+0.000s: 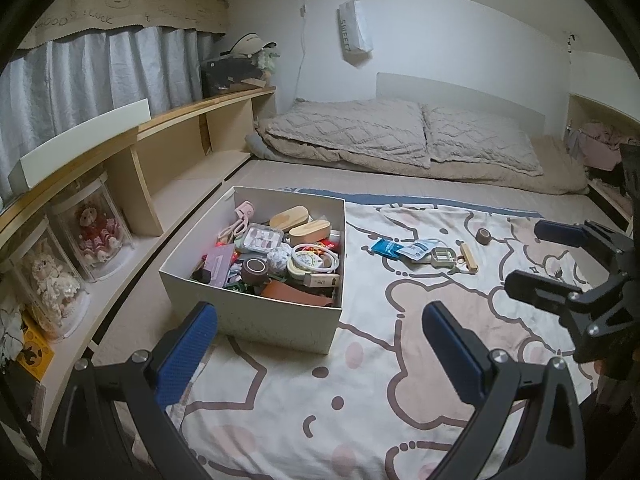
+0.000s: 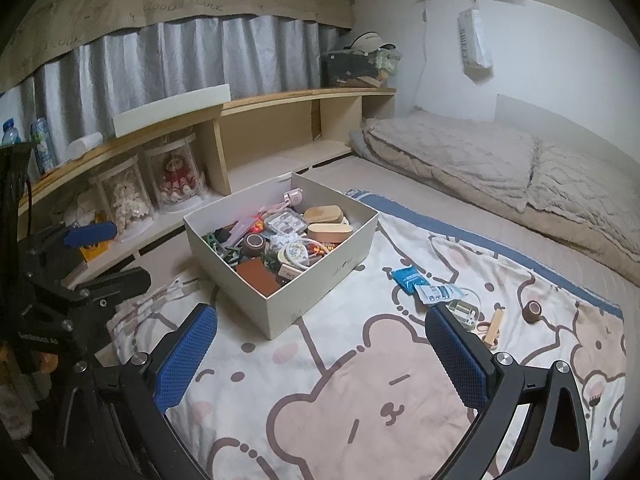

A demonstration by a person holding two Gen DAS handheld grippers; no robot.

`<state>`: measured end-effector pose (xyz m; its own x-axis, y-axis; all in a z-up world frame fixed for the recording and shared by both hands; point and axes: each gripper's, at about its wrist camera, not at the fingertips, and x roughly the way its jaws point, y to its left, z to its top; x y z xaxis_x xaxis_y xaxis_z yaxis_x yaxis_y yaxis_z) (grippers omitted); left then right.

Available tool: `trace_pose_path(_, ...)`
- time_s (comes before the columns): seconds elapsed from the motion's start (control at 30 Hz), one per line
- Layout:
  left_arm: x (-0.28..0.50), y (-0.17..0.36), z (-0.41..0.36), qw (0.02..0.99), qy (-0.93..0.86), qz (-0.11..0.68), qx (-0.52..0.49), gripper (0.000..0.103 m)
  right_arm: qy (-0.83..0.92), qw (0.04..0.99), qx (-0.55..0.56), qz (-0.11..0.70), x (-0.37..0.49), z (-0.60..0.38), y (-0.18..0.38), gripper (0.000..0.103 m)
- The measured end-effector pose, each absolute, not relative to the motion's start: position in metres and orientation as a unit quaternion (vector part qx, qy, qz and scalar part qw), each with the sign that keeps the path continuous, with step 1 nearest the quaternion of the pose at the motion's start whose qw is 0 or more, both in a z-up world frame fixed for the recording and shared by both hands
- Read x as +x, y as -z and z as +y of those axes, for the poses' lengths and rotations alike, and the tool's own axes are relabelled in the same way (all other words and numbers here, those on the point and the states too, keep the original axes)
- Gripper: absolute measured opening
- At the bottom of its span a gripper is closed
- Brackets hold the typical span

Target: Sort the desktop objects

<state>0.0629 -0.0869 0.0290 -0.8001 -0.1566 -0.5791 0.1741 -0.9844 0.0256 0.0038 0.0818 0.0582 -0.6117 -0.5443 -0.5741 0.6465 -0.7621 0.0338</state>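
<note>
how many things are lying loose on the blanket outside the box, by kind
Blue plastic packets: 2
Green rectangular case: 1
Light wooden stick-shaped piece: 1
Brown tape roll: 1
Total: 5, all on the cartoon bear blanket to the right of the white cardboard box.

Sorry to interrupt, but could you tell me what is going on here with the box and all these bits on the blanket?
A person is sorting small things with a handheld tool in each hand. The left tool and right tool are both open and empty, above the bear-print blanket. The box is already packed with odds and ends. A blue packet, a small case and a brown tape roll lie loose on the blanket.
</note>
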Motion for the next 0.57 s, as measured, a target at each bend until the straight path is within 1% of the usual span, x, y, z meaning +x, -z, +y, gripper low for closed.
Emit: trace_pose_path(0.57,0.0628,-0.0252,-0.0899,0.087,0.947,0.013,0.309,0.103,0.889,0.334,0.298,0.093,0.0038,0.0796,-0.0539,0.103)
